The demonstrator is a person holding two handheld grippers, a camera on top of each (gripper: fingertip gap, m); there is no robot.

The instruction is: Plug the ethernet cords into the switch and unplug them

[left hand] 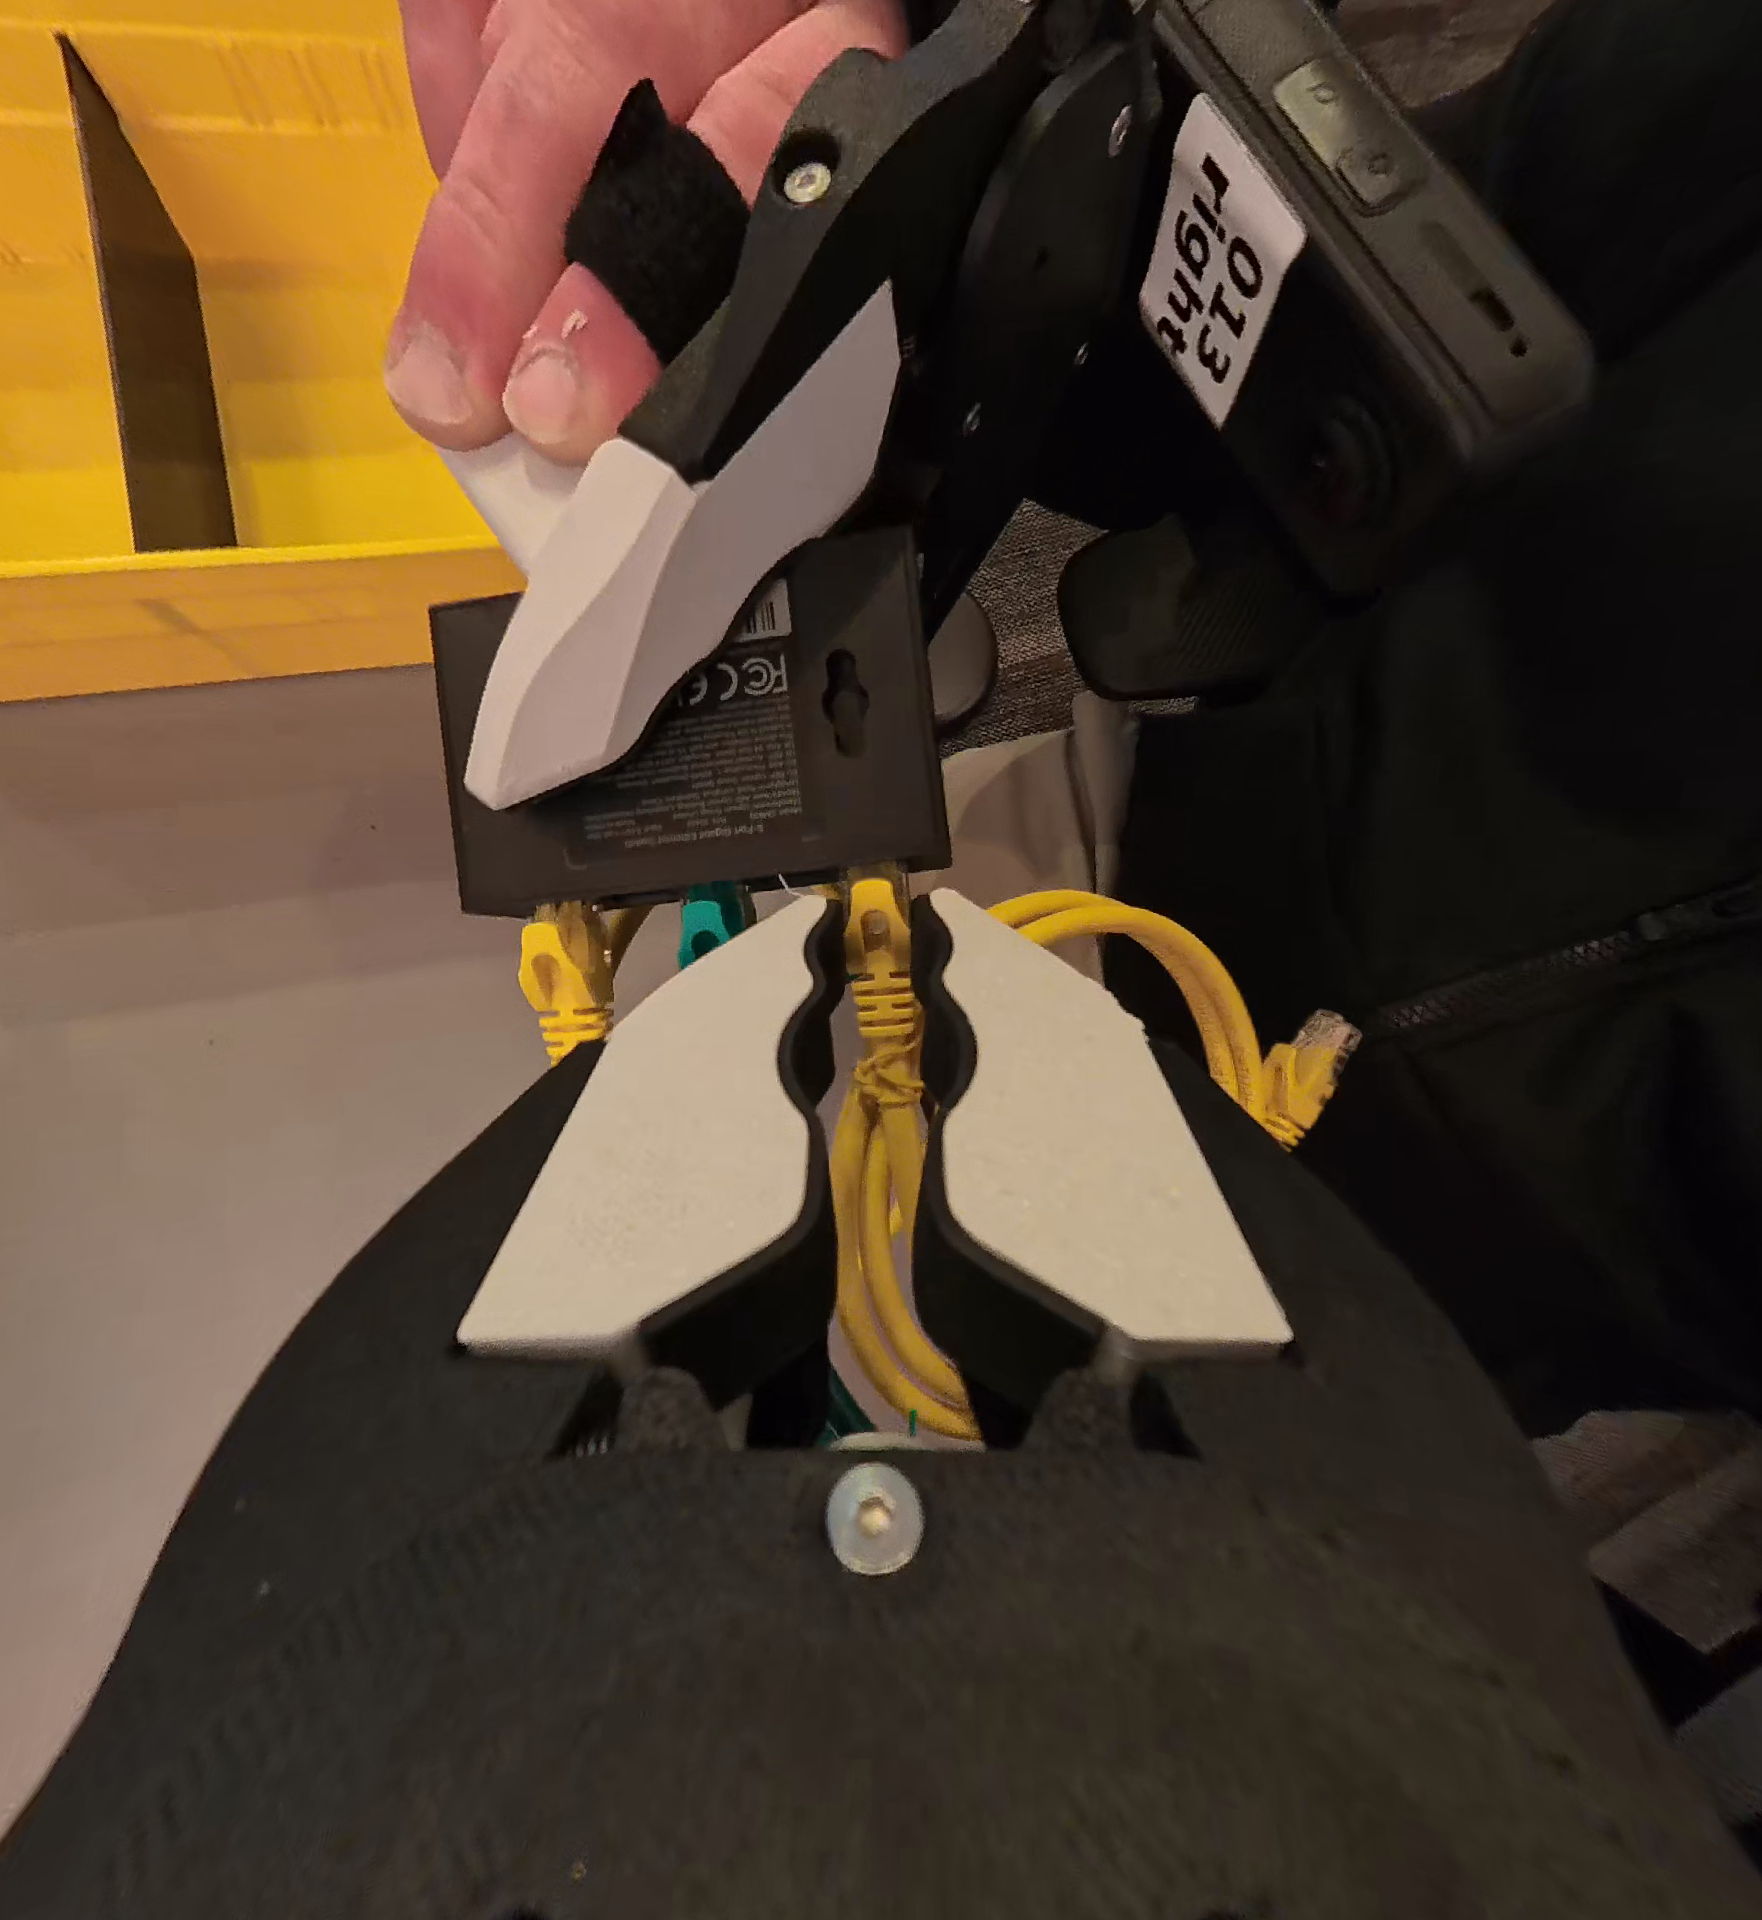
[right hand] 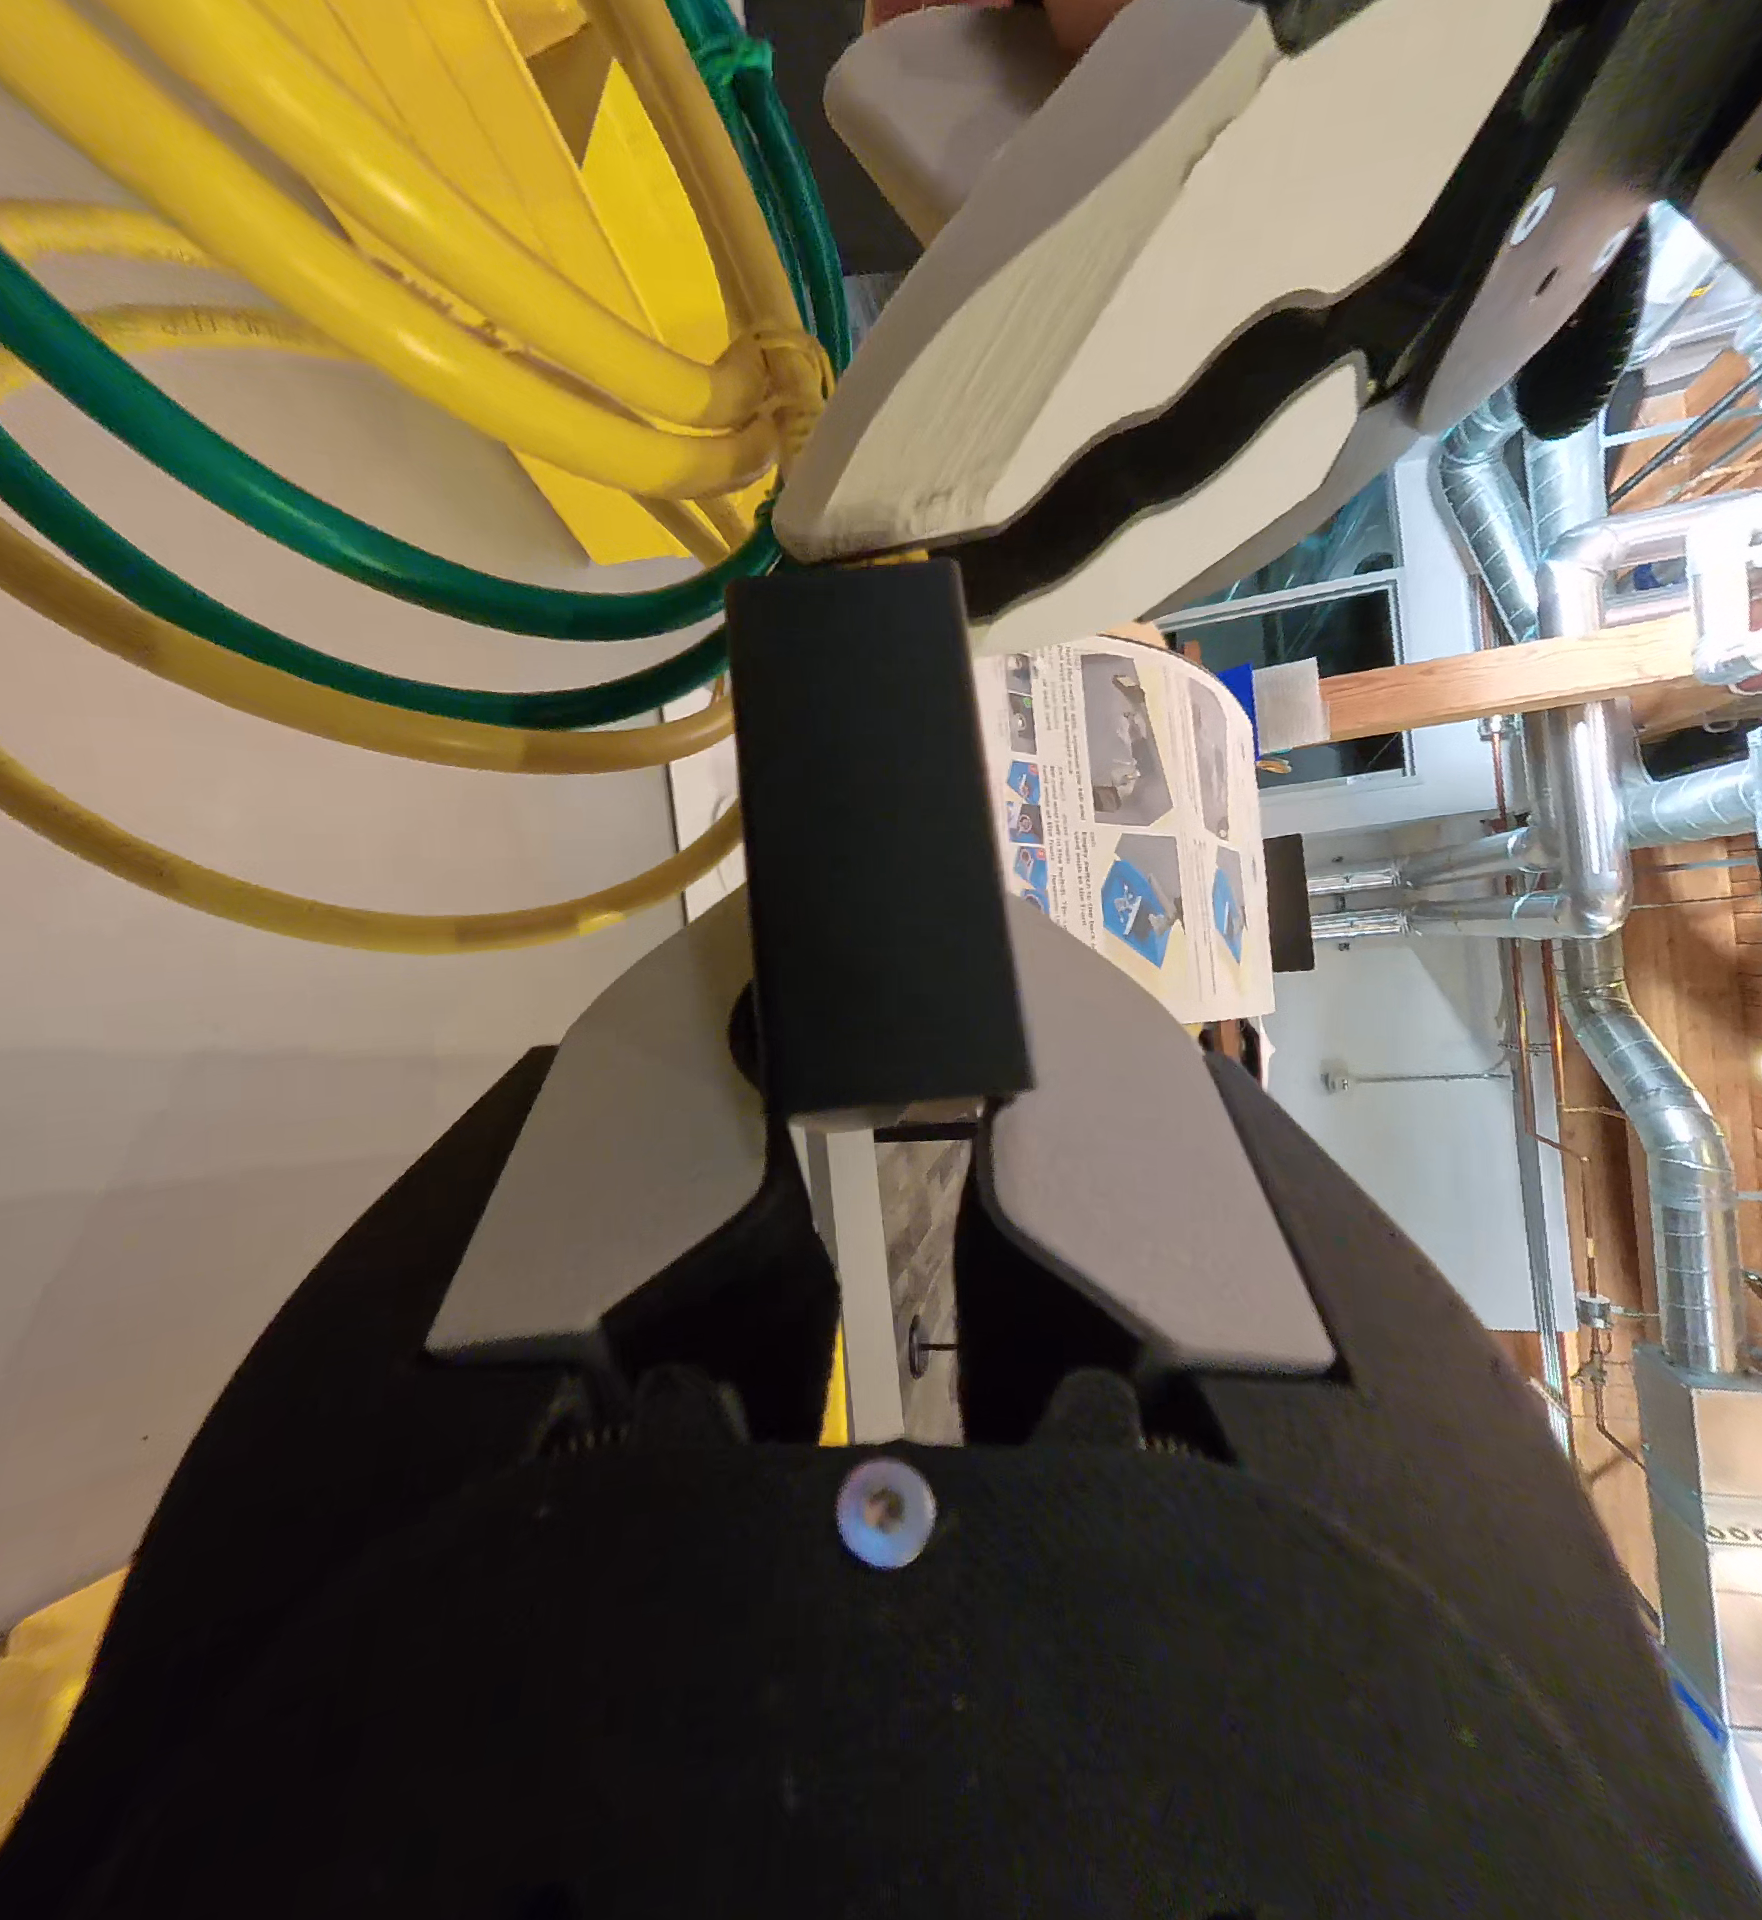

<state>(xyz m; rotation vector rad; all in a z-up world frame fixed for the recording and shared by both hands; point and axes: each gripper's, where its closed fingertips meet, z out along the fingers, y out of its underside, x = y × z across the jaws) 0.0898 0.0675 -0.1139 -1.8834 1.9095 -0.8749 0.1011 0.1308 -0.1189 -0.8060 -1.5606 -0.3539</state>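
The left hand-held gripper (left hand: pixel 877 935) is closed almost fully on the yellow plug (left hand: pixel 872 940) of an ethernet cord, its white fingers (left hand: pixel 695 1132) pinching the boot right at the port edge of the black switch (left hand: pixel 690 727). The plug sits in the rightmost visible port. The right hand-held gripper (right hand: pixel 882 1049) clamps the switch across its thin body and holds it off the table (left hand: pixel 181 1039), label side toward the left wrist camera. A person's hand (left hand: pixel 544 239) grips the right tool's handle.

Two more cords hang from the port edge: another yellow plug (left hand: pixel 563 966) near the left end and a green plug (left hand: pixel 711 925) between the two yellow ones. A bundle of yellow cable (left hand: pixel 882 1247) tied with wire runs back between the left gripper's fingers. A loose yellow loop (left hand: pixel 1168 956) with a free clear connector (left hand: pixel 1318 1049) lies to the right, against a person's dark zipped jacket (left hand: pixel 1531 935). In the right wrist view, yellow loops (right hand: pixel 337 260) and green cable loops (right hand: pixel 233 499) crowd the space left of the switch. A yellow bin (left hand: pixel 77 364) stands behind on the table.

The switch's underside carries a label of small print and certification marks, partly covered by the right gripper's white finger (left hand: pixel 628 623). A white sticker (left hand: pixel 1220 281) sits on the right tool's camera mount. A printed instruction sheet (right hand: pixel 1137 821) with pictures hangs in the background, near silver ducting (right hand: pixel 1635 1091).
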